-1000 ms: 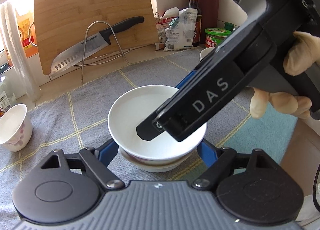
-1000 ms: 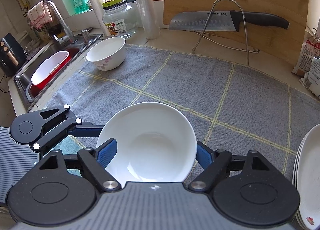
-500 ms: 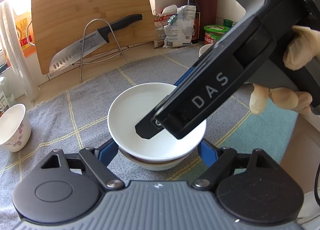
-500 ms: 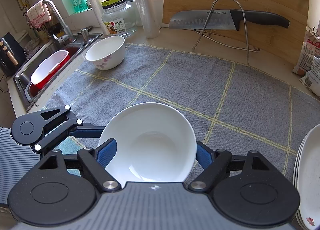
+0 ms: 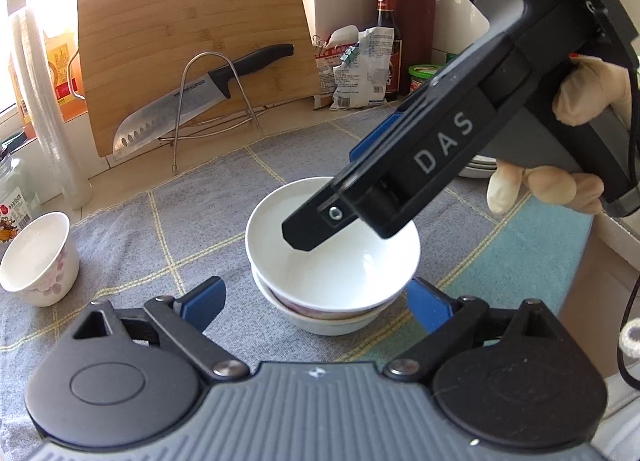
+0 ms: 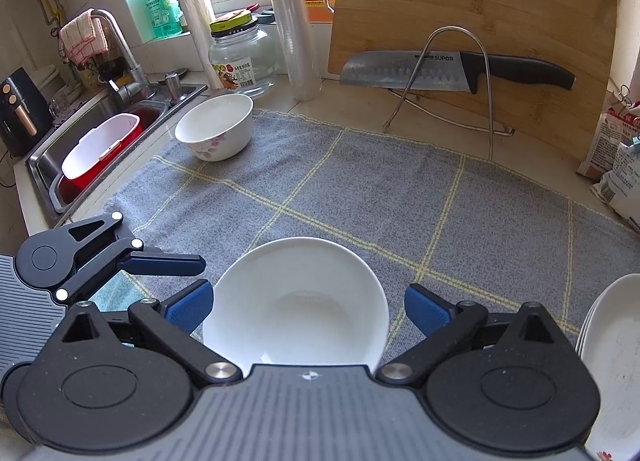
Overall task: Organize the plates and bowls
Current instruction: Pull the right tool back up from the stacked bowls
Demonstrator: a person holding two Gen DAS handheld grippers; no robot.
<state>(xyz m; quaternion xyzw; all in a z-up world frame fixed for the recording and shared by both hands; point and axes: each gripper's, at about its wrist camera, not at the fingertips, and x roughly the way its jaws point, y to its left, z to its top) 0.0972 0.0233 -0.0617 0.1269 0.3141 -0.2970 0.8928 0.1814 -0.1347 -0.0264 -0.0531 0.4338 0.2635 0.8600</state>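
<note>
A: Where are the bowls rn?

B: Two nested, white bowl (image 5: 340,257) sits inside a lower bowl (image 5: 332,323) w/ a pinkish band at the rim, on the grey checked cloth (image 6: 360,189), near edge, centre. In the right wrist view the same white bowl (image 6: 296,301) is just ahead of the cam.

A: Left gripper?

B: Left gripper (image 5: 318,301) jaws spread wide, blue pads either side of the stack, left pad clear of it; right pad close to the rim, can't tell if touching.

A: Right one?

B: Right gripper (image 6: 306,307) also spread, pads (image 6: 188,303) flanking the bowl rim w/ small gaps both sides, not pinching. From the left cam its body hangs over the bowl, tip down inside the rim, gloved hand (image 5: 560,149) on the handle.

A: Other dishes?

B: Floral bowl (image 6: 214,133) far left on the cloth, near the sink (image 6: 48,165), well apart from the stack. Plates (image 6: 612,353) piled at the near right edge.

A: Bg?

B: Knife (image 6: 452,71) on a wire rack against a wooden cutting board (image 6: 480,9), far side. Glass jar (image 6: 242,57) left of it.
</note>
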